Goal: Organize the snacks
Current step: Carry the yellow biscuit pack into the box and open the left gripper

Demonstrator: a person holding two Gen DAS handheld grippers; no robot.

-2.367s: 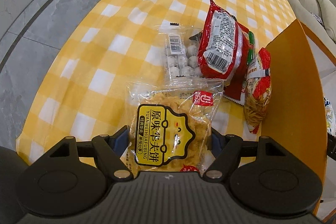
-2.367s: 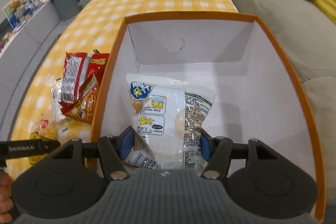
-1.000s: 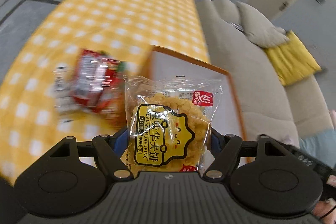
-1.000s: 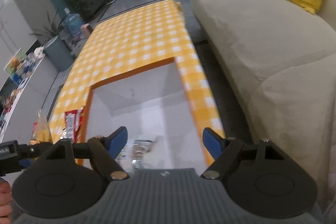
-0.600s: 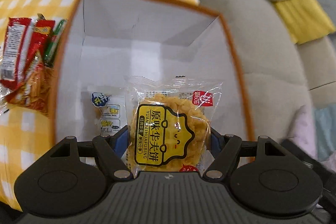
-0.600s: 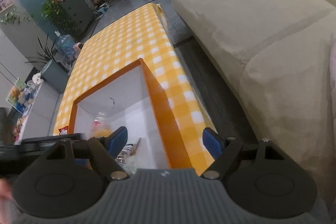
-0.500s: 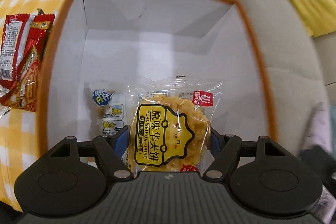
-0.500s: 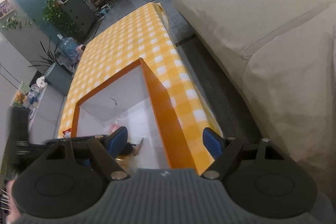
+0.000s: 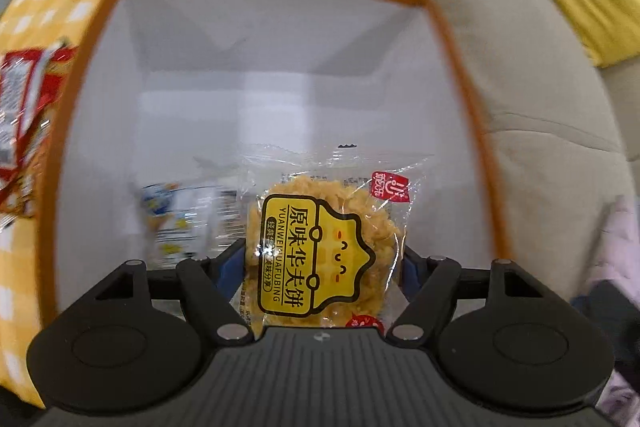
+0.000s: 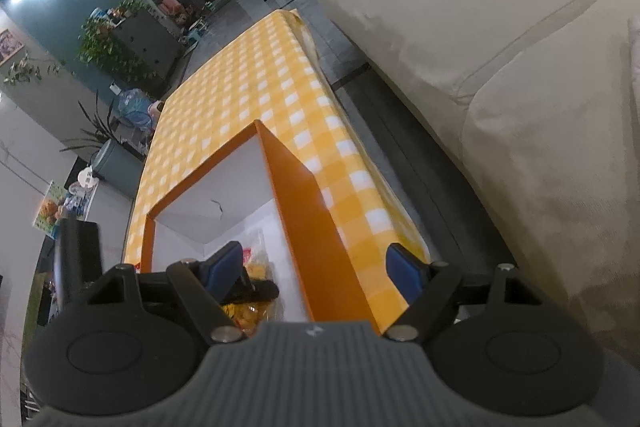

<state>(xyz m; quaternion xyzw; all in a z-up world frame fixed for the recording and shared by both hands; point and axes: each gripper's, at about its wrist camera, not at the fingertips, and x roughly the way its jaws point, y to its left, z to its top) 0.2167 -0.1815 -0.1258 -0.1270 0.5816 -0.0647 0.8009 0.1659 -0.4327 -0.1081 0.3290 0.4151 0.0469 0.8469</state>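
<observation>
My left gripper (image 9: 322, 263) is shut on a clear waffle-cake packet with a yellow label (image 9: 324, 247). It holds the packet inside the mouth of the orange box with white inner walls (image 9: 456, 67). A white and blue snack bag (image 9: 180, 215) lies on the box floor, down to the left. My right gripper (image 10: 316, 267) stands open with nothing between its fingers, above the box's right wall (image 10: 304, 211). In the right wrist view the waffle packet (image 10: 252, 267) shows inside the box.
Red snack packets (image 9: 24, 115) lie on the yellow checked tablecloth (image 10: 256, 83) left of the box. A beige sofa (image 10: 500, 39) runs along the table's right side, with a yellow cushion (image 9: 596, 7) on it. Plants and a dining table stand far off.
The left gripper carried the waffle packet from above the table to over the box and down into its mouth. The right gripper rolled and drifted towards the box's right wall.
</observation>
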